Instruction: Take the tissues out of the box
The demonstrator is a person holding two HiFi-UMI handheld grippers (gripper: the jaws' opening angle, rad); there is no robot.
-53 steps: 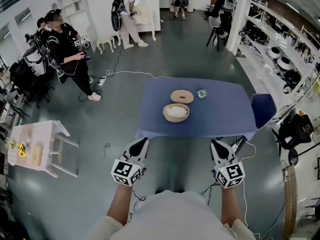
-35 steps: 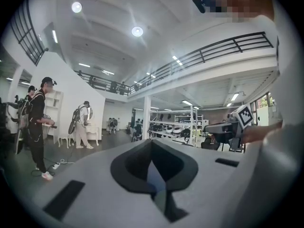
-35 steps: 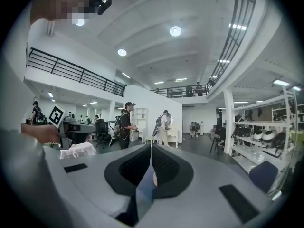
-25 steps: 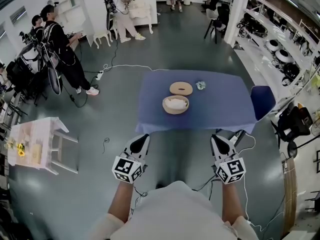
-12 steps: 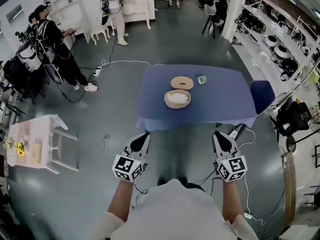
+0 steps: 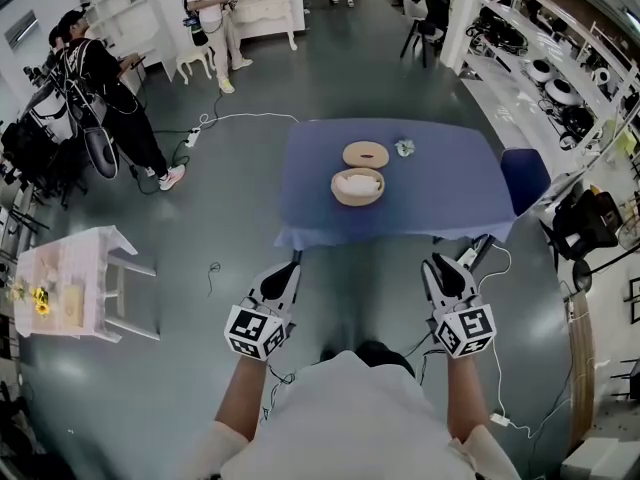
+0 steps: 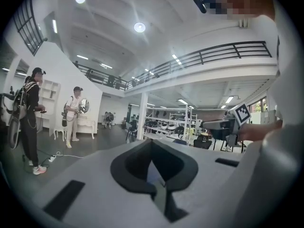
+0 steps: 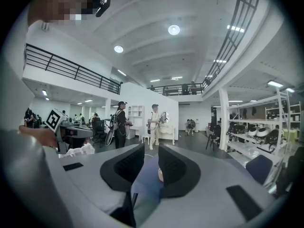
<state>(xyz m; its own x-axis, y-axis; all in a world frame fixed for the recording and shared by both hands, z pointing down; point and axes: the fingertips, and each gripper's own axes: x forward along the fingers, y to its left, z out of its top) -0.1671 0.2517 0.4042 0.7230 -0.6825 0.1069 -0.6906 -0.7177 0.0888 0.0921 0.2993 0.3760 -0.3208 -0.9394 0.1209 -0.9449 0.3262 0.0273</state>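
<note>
Currently we hold the left gripper (image 6: pixel 288 268) with jaws pressed together. The right gripper (image 6: pixel 437 266) jaws have just been opening and stand spread, empty. The round tissue box (image 6: pixel 357 186) sits on the blue table (image 6: pixel 450 203), well ahead.

The table (image 6: pixel 420 203) wears a plain deep blue cloth. At the table's middle the round box (image 6: pixel 357 201) is pale tan and the tissues (image 6: pixel 358 181) in it are white. Toward the table's far edge lie a lid (image 6: pixel 366 154) of the same tan and a small pale green crumpled thing (image 6: pixel 404 148). The chair (image 6: pixel 525 178) at the table's right end is darker blue. The floor (image 6: pixel 200 298) round the table is glossy grey-green.
</note>
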